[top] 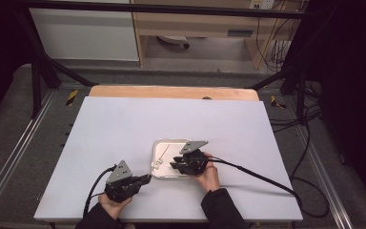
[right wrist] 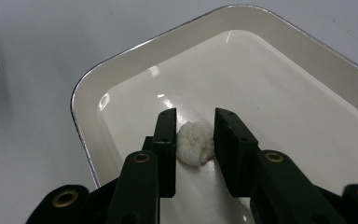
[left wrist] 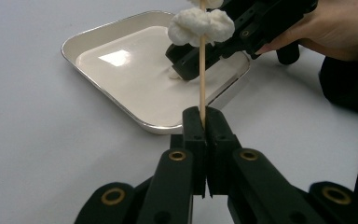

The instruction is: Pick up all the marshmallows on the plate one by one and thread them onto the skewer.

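Left of centre on the white tabletop [top: 124,129], near its front edge, the left tongs [top: 145,179] point toward the tray; wide bare surface lies to their left and behind them. In the left gripper view these tongs [left wrist: 204,122] are clamped together on the lower end of a thin wooden skewer [left wrist: 202,77]. The skewer rises steeply from the jaws and carries a white, lumpy food piece [left wrist: 201,25] threaded near its top, above the tray's near rim. One more white bit shows at the top edge of that view, too cropped to identify.

Just beyond, the shallow metal tray [top: 155,164] with cream enamel inside sits near the middle of the tabletop, its rounded corners and raised rim clear all round. Open tabletop lies between its left rim and the left tongs.

Over the tray's right half, the right tongs [top: 173,165] reach in from the right hand [top: 208,175]. In the right gripper view these tongs [right wrist: 195,123] stand apart, one jaw on each side of a second white lumpy piece [right wrist: 195,142] lying on the tray floor [right wrist: 270,93]. The left jaw appears to touch the piece; a narrow gap remains at the right jaw. Bare tray floor extends ahead to the far rim.
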A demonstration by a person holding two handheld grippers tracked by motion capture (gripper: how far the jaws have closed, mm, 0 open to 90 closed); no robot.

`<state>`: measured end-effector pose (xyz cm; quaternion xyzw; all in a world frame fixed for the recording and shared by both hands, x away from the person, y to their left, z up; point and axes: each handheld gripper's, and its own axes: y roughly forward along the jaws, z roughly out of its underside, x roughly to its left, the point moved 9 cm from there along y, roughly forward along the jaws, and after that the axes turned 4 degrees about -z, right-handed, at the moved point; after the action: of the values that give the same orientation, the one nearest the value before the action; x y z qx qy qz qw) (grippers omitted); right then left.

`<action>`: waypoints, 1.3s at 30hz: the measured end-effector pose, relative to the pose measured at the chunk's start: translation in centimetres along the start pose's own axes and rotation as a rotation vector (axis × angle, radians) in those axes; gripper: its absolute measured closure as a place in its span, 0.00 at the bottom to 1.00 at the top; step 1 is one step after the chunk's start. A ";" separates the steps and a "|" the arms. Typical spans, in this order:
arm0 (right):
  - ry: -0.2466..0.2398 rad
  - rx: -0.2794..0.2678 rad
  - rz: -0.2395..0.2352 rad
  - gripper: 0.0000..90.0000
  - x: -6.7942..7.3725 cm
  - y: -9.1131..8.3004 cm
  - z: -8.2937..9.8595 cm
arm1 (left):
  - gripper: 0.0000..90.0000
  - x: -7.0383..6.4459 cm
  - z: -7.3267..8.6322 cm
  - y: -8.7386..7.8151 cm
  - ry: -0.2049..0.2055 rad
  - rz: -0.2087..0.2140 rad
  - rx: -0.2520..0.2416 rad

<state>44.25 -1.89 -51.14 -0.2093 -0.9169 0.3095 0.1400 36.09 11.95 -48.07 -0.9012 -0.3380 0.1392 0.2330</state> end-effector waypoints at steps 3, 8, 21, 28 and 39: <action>0.005 -0.008 0.000 0.79 0.0 -0.2 -0.2 | 0.98 0.0 0.0 0.0 0.001 0.000 0.000; 0.007 -0.032 -0.005 0.80 0.2 -1.1 -0.9 | 0.98 0.0 0.0 -0.1 0.000 0.000 -0.002; 0.037 -0.144 -0.066 0.80 1.6 -5.3 -3.7 | 0.98 -0.1 -0.1 -0.1 0.003 0.003 -0.002; 0.050 -0.177 -0.083 0.80 2.0 -6.7 -4.5 | 0.98 -0.2 -0.1 -0.1 0.005 0.005 -0.002; 0.082 -0.236 -0.113 0.81 2.3 -8.7 -5.6 | 0.98 -0.2 -0.1 -0.2 0.005 0.007 -0.009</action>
<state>41.82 -4.21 -41.11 -0.1849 -0.9508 0.1826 0.1689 35.90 11.85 -47.84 -0.9038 -0.3346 0.1361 0.2294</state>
